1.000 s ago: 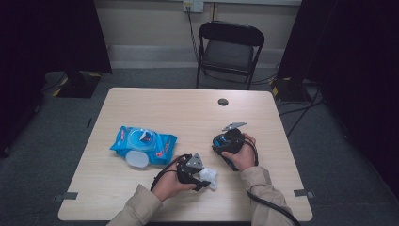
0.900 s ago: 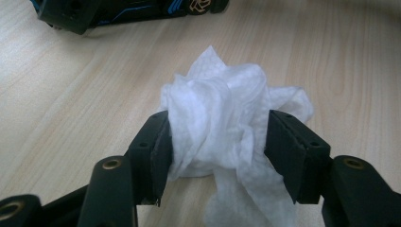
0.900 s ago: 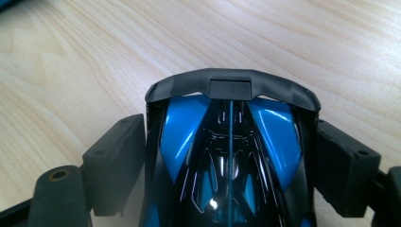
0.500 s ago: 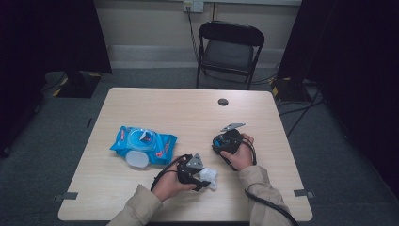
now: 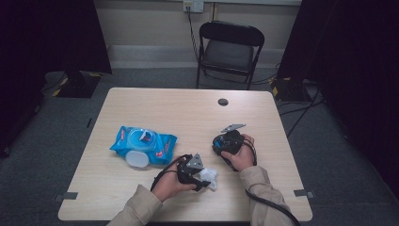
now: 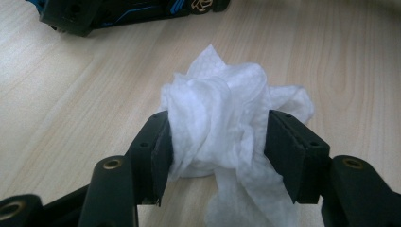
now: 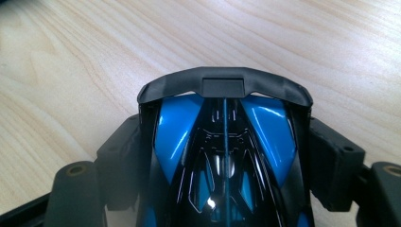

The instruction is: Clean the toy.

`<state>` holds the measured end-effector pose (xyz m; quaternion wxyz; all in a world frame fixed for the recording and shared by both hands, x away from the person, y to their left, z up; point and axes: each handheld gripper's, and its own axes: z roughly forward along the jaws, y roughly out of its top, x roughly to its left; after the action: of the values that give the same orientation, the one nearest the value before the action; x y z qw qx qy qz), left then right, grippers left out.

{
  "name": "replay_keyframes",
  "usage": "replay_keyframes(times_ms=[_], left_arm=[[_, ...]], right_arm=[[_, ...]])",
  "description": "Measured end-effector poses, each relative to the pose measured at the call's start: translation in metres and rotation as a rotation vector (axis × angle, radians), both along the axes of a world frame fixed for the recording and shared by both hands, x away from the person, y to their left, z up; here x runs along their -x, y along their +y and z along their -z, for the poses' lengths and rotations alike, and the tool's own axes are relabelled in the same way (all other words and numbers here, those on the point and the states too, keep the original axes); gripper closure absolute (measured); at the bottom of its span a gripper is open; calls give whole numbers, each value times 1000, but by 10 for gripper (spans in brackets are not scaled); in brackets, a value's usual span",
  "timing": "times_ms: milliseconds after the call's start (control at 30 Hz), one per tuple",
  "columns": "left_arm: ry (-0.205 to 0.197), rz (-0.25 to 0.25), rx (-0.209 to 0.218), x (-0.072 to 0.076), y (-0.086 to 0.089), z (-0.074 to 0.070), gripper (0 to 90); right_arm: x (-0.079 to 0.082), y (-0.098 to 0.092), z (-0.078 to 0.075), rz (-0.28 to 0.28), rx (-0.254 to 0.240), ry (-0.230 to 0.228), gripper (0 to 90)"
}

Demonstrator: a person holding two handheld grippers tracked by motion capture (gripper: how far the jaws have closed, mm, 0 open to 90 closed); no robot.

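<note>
Wipe [image 6: 222,118] and toy car [image 7: 224,156] were the two things I had in hand, so I judged the job to be cleaning the car. I had the wipe, a crumpled white wad, sitting on the table [image 5: 155,106] near the front edge, pinched between the jaws of my left gripper [image 5: 200,178]; in the left gripper view both pads pressed into its sides, with a loose tail hanging below. My right gripper [image 5: 225,143] sat a little farther and to the right, and its jaws had just been closing around the blue and black car. In the right gripper view the car's body lay between them with its black spoiler pointing away, the pads at or against its flanks, though I could not tell whether they truly pressed. The car's edge also showed along the top of the left gripper view, just beyond the wipe and not touching it.

The blue wipes pack [image 5: 143,143] lay to the left, well clear of both hands. As I read it, pulling a wipe and picking up the car were done. What was left was the wiping itself: wad and car were still apart.
</note>
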<state>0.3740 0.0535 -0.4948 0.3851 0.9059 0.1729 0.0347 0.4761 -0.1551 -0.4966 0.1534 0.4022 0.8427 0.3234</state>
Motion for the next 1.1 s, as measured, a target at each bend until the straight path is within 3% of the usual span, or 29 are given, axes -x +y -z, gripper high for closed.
replay_keyframes(times_ms=[567,733,1000,1100], left_arm=[[5,-17,3,-1,-1,-1,411],[-3,-21,1,-2,0,-5,409],[-18,-40,36,-4,3,-17,416],[-15,-35,25,-3,3,-16,415]], right_arm=[[17,-16,-12,-19,-70,-57,254],[27,-23,-17,-27,-97,-79,254],[40,-32,-20,-34,-132,-98,255],[43,-36,-24,-28,-149,-104,255]])
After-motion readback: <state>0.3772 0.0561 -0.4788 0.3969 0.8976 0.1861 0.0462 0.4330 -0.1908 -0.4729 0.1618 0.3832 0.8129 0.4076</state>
